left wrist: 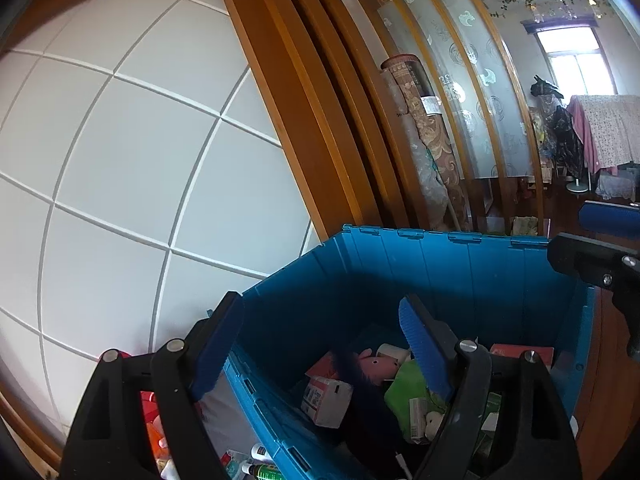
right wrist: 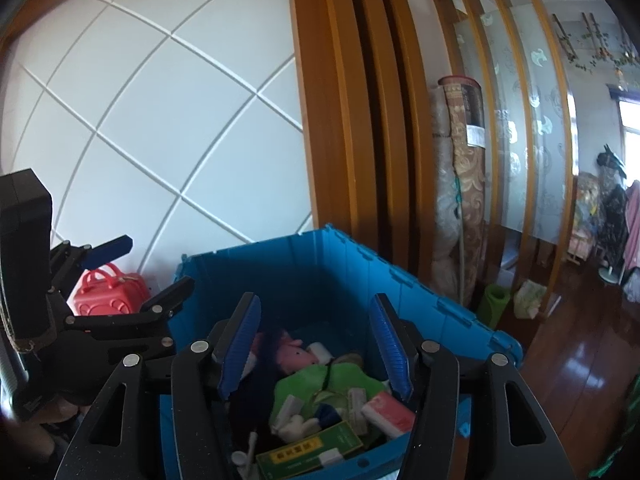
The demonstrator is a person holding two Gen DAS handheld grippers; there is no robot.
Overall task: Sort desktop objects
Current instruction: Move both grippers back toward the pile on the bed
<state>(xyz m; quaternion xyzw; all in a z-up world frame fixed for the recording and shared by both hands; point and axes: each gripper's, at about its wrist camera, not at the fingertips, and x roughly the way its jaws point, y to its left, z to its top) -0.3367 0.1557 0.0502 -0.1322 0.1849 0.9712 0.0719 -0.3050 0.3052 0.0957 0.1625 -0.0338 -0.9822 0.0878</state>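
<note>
Both the left tongs (left wrist: 320, 344) and the right tongs (right wrist: 316, 344) hang spread wide and empty above the blue crate (right wrist: 320, 256), which already holds a doll (right wrist: 296, 354), boxes and packets. Sorting seems well advanced, though a red toy case (right wrist: 106, 292) and small bottles (left wrist: 262, 466) beside the crate remain outside.

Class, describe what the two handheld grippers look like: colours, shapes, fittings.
Both the left gripper and the right gripper have black plastic fingers with triangular cut-outs, silver round pivot bolts, and ribbed blue pads. No cables or sleeves are visible.
</note>
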